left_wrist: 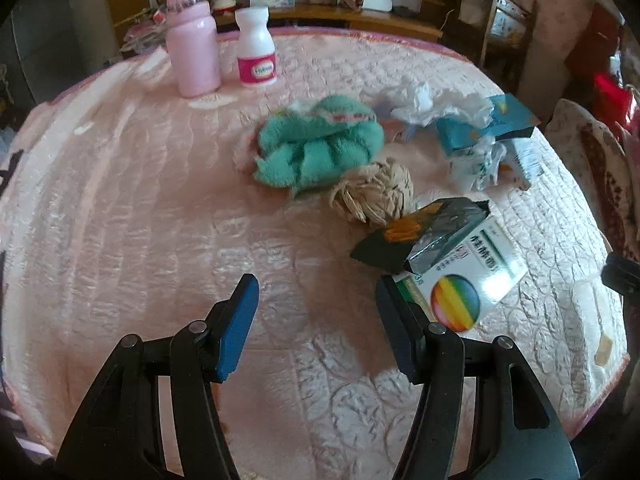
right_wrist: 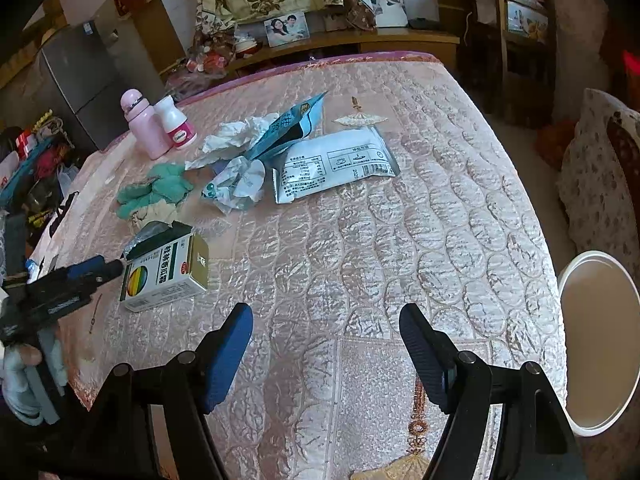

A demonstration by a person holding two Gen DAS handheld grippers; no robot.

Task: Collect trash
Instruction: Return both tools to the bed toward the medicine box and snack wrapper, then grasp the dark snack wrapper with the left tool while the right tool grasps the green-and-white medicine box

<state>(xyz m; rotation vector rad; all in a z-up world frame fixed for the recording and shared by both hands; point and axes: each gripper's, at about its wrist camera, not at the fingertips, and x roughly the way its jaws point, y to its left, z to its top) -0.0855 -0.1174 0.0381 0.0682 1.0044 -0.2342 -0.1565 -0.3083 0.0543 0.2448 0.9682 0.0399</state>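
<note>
From the left wrist: the left tool (left_wrist: 318,328) hangs released over the pink quilted tabletop (left_wrist: 120,208), nothing between its blue pads. Just beside its right pad lies the nearest piece of trash — one cardboard box (left_wrist: 468,280) with a rainbow circle, a dark foil wrapper (left_wrist: 420,236) resting on its far end. The box looks light and stiff, so I would take it across its narrow sides; the wrapper looks thin and slippery, best pinched at a crumpled edge. Further off sit one brown paper ball (left_wrist: 376,196), one green cloth (left_wrist: 320,144), white crumpled tissue (left_wrist: 424,104) and a teal packet (left_wrist: 496,118). Two bottles stand at the far edge, one pink (left_wrist: 192,44) and one white (left_wrist: 257,48).

From the right wrist: the right tool (right_wrist: 326,344) is also released and empty above bare tabletop. One large silver pouch (right_wrist: 336,164) lies flat ahead — probably limp and slick, easiest taken at a corner. One crumpled printed bag (right_wrist: 236,184) sits just left of it. One white bin (right_wrist: 600,340) waits off the tabletop's right edge.
</note>
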